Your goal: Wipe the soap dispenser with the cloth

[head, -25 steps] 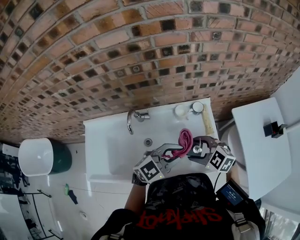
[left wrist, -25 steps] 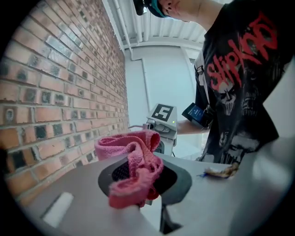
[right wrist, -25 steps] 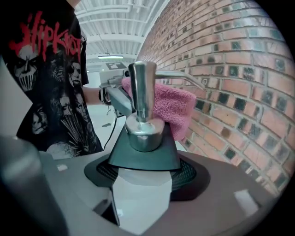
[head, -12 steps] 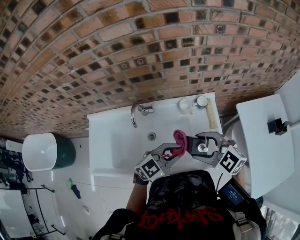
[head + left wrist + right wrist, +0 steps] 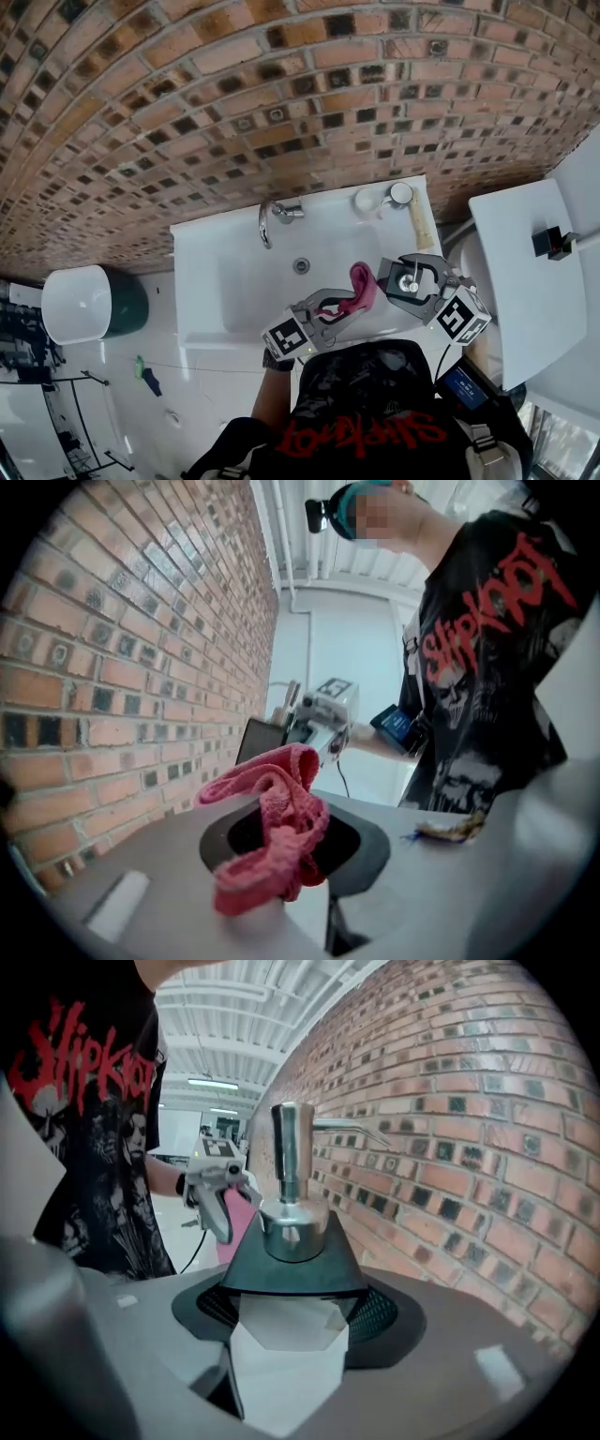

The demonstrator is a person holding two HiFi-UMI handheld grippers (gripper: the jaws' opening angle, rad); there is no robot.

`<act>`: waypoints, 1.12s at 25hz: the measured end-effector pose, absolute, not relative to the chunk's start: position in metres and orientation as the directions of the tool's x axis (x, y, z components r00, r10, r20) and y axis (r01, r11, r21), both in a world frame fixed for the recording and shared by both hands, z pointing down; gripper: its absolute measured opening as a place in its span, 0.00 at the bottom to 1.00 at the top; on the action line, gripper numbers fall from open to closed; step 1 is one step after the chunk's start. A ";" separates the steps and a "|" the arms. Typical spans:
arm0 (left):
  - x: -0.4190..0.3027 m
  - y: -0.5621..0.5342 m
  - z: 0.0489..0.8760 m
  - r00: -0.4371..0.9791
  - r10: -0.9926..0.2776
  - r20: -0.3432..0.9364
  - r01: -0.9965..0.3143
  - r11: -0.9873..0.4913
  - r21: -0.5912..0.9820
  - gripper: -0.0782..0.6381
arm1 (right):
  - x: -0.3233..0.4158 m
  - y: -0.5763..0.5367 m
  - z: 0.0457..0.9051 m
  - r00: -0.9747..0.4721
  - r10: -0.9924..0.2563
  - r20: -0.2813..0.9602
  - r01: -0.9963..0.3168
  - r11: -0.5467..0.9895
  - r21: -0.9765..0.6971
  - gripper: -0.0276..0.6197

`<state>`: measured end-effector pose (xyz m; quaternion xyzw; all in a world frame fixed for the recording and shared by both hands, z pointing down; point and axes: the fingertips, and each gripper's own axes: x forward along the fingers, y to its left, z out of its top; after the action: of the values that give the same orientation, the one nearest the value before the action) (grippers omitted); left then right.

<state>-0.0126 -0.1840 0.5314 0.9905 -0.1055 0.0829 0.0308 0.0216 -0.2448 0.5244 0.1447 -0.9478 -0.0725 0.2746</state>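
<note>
My right gripper (image 5: 410, 283) is shut on the soap dispenser (image 5: 286, 1354), which has a white body, a black collar and a chrome pump (image 5: 292, 1180). It holds the dispenser upright over the sink's right front. In the head view the pump top (image 5: 408, 278) shows between the jaws. My left gripper (image 5: 330, 312) is shut on a bunched pink cloth (image 5: 274, 829), which sticks out toward the dispenser (image 5: 361, 284). Cloth and dispenser are close but apart. The right gripper view shows the left gripper (image 5: 220, 1192) with a bit of pink behind it.
The white sink (image 5: 202, 281) has a chrome faucet (image 5: 266, 221) and a drain (image 5: 301, 265). A small white dish (image 5: 364, 199) and a beige bar (image 5: 418, 225) lie at its back right. A white bin (image 5: 75, 305) stands left, a white cistern top (image 5: 520, 281) right. The brick wall is behind.
The right gripper has lifted the dispenser a little. The left gripper has slid slightly left and rolled, and the cloth now stands a bit off the dispenser.
</note>
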 end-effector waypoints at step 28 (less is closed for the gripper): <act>-0.033 -0.200 0.457 0.968 -0.228 -0.107 -0.215 -0.969 0.119 0.18 | -0.021 -0.144 0.505 -0.870 0.033 0.493 0.112 0.985 0.132 0.51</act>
<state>-0.0331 -0.2005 0.4568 0.9905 -0.1119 -0.0598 0.0533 -0.0215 -0.1441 0.5047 -0.0378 -0.9637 -0.0784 0.2525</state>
